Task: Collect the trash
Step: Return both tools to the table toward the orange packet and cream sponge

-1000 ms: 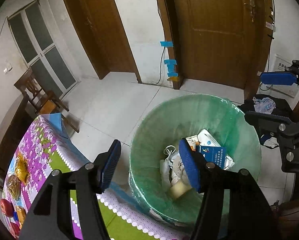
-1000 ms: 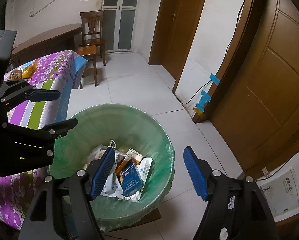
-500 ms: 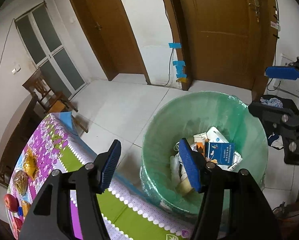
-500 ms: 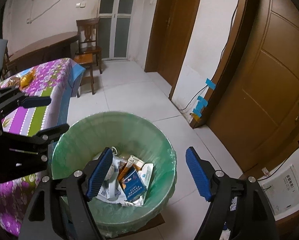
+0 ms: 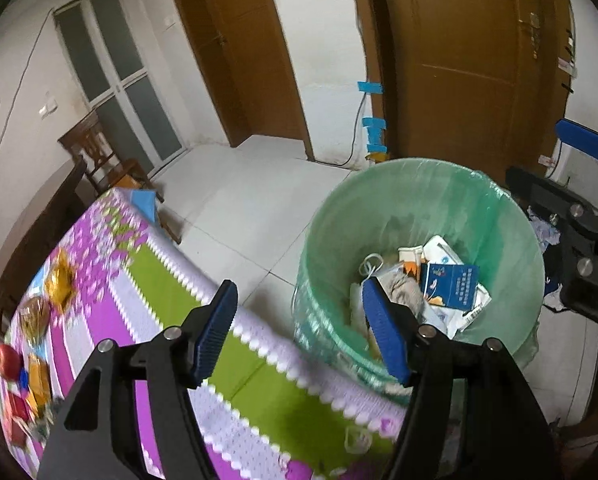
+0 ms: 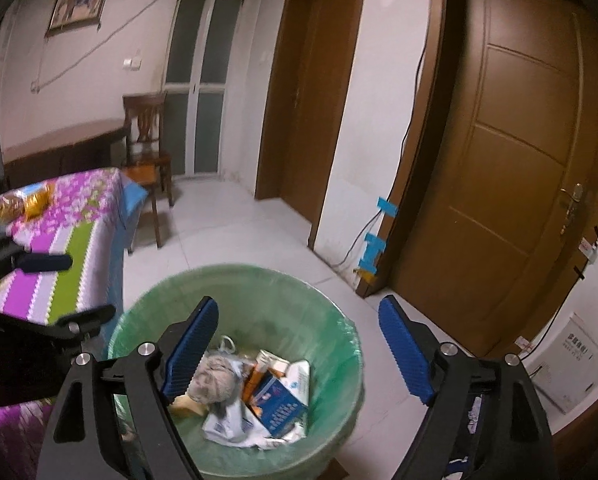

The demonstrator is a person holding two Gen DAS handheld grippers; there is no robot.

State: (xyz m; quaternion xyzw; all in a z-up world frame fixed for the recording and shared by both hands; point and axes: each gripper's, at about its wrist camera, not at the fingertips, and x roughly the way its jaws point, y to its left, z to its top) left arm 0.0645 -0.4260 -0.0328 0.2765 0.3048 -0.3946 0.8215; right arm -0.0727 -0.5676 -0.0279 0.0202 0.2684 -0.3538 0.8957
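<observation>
A round bin lined with a translucent green plastic bag (image 5: 419, 216) stands on the white tiled floor, just right of the table with the purple-and-green flowered cloth (image 5: 147, 296). Inside lie a dark blue printed carton (image 5: 451, 286), crumpled white wrappers (image 6: 235, 420) and a grey wad (image 6: 215, 378), partly hidden behind blue finger pads. The left gripper (image 5: 303, 330) and right gripper (image 6: 299, 350) both hang spread wide, holding nothing. Snacks at the table's far left edge (image 5: 39, 312) are blurred.

bin liner (image 5: 383, 216): thin glossy plastic | door (image 6: 511, 184): smooth wood | tablecloth (image 5: 159, 292): cloth
</observation>
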